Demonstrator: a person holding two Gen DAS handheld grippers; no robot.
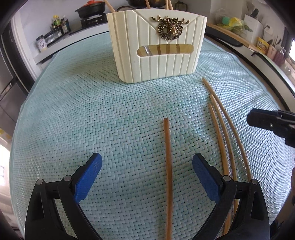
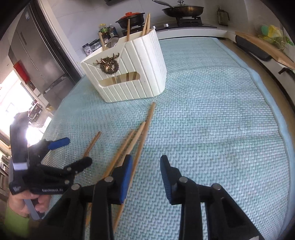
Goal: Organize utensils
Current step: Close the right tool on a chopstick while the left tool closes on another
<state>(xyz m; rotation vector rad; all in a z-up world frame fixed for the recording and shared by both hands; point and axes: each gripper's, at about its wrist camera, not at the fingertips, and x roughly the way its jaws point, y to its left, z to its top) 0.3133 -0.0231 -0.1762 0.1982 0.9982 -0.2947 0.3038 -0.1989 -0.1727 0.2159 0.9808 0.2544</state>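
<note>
A cream ribbed utensil holder (image 1: 156, 49) with a brass deer emblem stands on the woven mat, with chopsticks and a spoon inside; it also shows in the right wrist view (image 2: 129, 73). A single darker chopstick (image 1: 168, 166) lies between the open jaws of my left gripper (image 1: 147, 162). Three lighter chopsticks (image 1: 223, 133) lie to its right. My right gripper (image 2: 146, 160) is open and empty, just right of those three chopsticks (image 2: 136, 138). The single chopstick (image 2: 92, 143) shows in the right wrist view beside my left gripper (image 2: 77, 151).
A light green woven mat (image 1: 92, 110) covers the table. Behind it is a counter with a stove, pots (image 2: 182, 8), bottles (image 1: 59, 25) and a wooden board (image 2: 265, 46). A fridge (image 2: 35, 49) stands at the left.
</note>
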